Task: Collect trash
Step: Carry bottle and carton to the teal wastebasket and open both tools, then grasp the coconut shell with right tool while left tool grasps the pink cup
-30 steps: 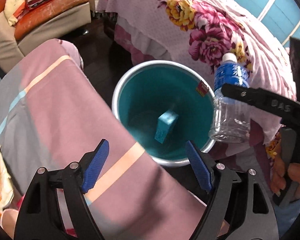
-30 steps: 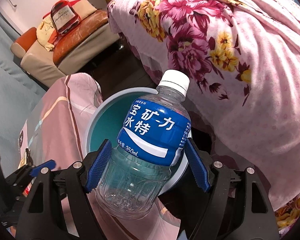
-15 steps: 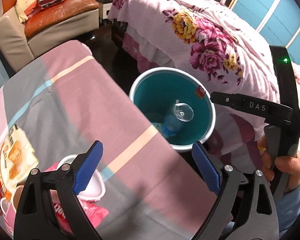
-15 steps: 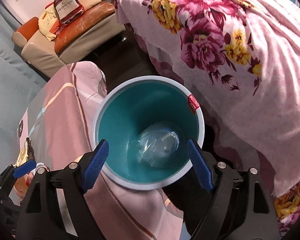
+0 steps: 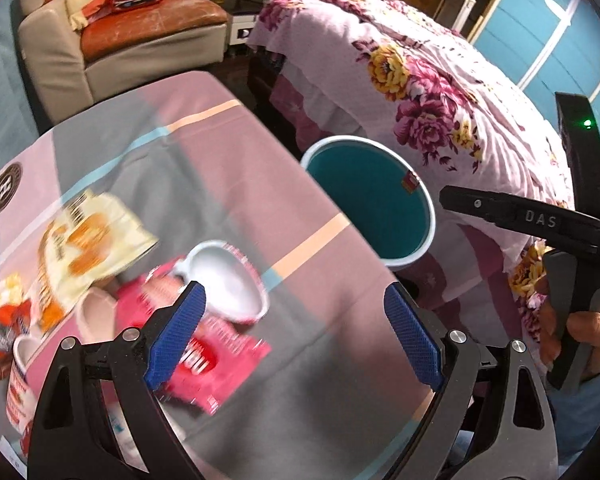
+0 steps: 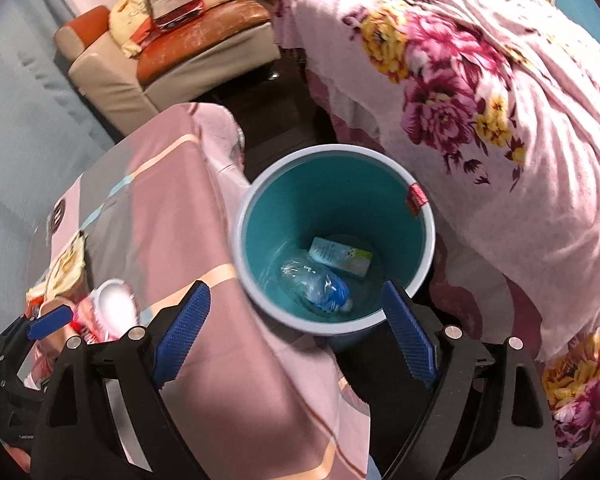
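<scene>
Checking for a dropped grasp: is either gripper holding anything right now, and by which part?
Nothing is held. The left gripper and right gripper are both open and empty; the plastic bottle lies inside the trash bin.

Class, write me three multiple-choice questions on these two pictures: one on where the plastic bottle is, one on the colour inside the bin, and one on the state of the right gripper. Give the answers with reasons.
1. Where is the plastic bottle?
A. On the bed
B. At the bottom of the bin
C. On the table

2. What colour is the inside of the bin?
A. Teal
B. Red
C. Black

3. What state is the right gripper in?
A. Shut on the bottle
B. Shut on a wrapper
C. Open, holding nothing

Answers:
1 B: the plastic bottle lies on the floor of the bin, beside a small carton.
2 A: the bin's inner wall is teal under a pale rim.
3 C: the right gripper has its blue fingers wide apart with nothing between them, above the bin's near rim.
</scene>
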The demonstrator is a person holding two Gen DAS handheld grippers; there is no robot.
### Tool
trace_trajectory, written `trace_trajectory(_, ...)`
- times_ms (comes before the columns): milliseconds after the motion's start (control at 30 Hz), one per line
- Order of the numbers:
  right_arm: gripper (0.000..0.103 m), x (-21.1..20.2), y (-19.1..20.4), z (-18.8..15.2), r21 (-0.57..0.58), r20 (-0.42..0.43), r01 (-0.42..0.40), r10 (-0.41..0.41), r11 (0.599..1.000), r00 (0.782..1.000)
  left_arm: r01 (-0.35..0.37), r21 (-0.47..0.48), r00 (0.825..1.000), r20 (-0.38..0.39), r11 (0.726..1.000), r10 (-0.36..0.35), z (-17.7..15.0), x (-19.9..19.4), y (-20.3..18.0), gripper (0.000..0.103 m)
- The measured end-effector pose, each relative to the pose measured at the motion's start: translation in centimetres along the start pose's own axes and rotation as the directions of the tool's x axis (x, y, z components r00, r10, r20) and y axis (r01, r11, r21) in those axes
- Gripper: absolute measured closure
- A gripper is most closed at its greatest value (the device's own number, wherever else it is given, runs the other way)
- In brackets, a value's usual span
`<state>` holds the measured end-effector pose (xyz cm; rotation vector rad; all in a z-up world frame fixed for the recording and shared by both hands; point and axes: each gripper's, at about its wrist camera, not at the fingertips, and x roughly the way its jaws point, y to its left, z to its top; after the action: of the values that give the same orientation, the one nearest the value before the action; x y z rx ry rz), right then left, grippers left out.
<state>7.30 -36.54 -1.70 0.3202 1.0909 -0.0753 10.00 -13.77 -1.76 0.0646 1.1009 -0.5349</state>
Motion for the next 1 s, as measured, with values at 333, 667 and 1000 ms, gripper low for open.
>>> trace_trajectory(333,0.019,-0.9,7.6,-2.4,-0.192,-0.027,-0.016,0.011,0.981,1.0,-0.085,-0.018,0.996,0.027,0.996,0.086,-4.5,-4.2,5.0,0.012)
trace_trajectory(667,0.019,-1.1,13.5,-4.3,-0.296,-0.053,-0.043,0.028,0.954,0.998,-0.024,-0.051,0.997,0.075,0.998,0.028,-7.5,-8.5,7.8,0.012)
trace_trajectory(1000,0.019,1.7,17.8,-10.8,-0.336,-0.272,-0.174,0.082,0.926,0.959,-0.118,-0.137,0.988,0.08,0.984,0.129,-10.8,-10.2,13.8,0.012)
